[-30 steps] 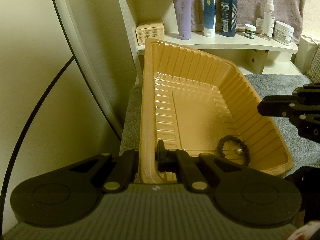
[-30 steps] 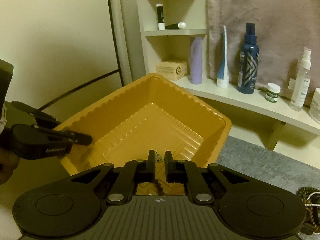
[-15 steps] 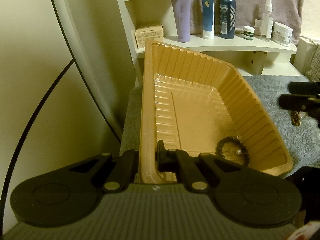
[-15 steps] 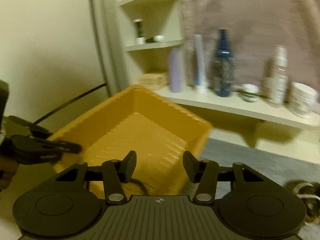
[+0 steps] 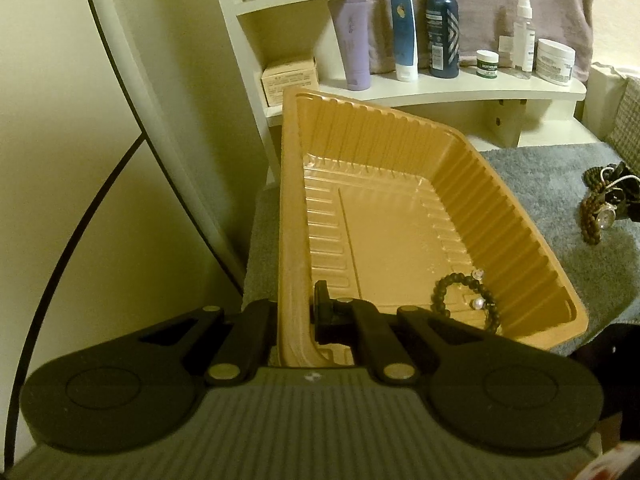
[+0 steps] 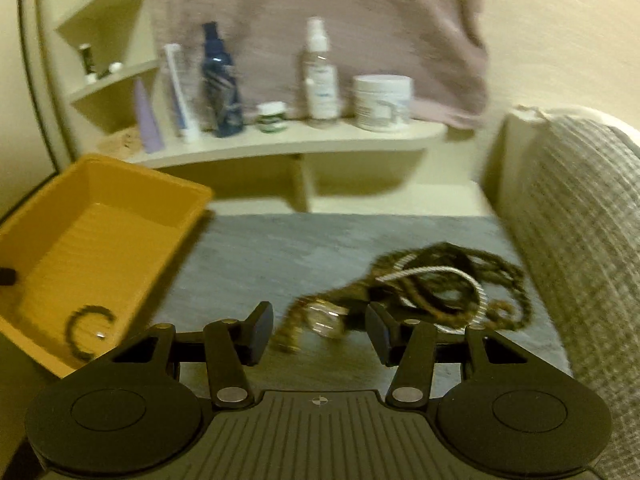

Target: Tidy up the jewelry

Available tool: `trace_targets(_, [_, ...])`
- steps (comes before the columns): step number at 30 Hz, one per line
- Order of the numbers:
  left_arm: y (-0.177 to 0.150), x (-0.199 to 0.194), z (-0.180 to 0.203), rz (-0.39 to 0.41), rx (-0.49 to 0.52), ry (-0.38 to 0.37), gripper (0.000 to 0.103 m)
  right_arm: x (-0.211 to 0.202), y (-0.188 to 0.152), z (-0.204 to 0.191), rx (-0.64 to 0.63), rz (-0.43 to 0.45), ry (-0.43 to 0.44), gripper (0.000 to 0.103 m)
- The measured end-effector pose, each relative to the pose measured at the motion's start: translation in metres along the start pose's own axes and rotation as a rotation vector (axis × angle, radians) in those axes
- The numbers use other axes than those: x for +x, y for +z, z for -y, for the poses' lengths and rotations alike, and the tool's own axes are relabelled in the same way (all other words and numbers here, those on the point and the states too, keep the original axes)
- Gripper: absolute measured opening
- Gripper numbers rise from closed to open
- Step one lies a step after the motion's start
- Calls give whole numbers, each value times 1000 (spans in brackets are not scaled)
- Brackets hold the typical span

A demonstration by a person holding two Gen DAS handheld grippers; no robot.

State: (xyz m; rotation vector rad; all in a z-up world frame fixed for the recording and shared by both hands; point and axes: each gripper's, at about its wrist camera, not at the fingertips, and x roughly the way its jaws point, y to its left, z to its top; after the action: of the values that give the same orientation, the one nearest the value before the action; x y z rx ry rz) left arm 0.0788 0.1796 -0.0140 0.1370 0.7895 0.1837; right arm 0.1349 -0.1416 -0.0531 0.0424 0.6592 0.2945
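While the left hand-held gripper (image 5: 294, 312) clamps the near wall of the orange tray (image 5: 520, 236), one finger outside and one inside, the right hand-held gripper (image 6: 318, 332) hangs empty with fingers spread wide, just short of the jewelry pile (image 6: 432, 288).

Grey mat (image 6: 280, 252) covers the bench; tray sits ahead and to the left of the right hand-held gripper, pile straight ahead and a little right. Pale shelf (image 6: 288, 140) with bottles and jars runs behind; a knitted cushion (image 6: 580, 220) rises at far right. Right view is motion-blurred.

Black bead bracelet (image 5: 464, 300) already lies in the tray, just right of the left fingers.

Judgement: the step is the next pick. The strands look tangled, so best to close on one outlying piece, likely the watch (image 6: 328, 320) nearest the fingers, lift slowly, and keep the tray pinned. Risk: dragging the whole clump.
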Motion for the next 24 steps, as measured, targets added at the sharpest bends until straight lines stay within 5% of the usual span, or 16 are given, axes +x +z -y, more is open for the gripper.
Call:
trace_targets(9, [2,1,0,-11,4,1,2,15,-8,7,-48,-30,-40,52])
trace_targets(24, [1,3,0,-17,12,-3,3,35,-10,-23,-65,-73,87,51])
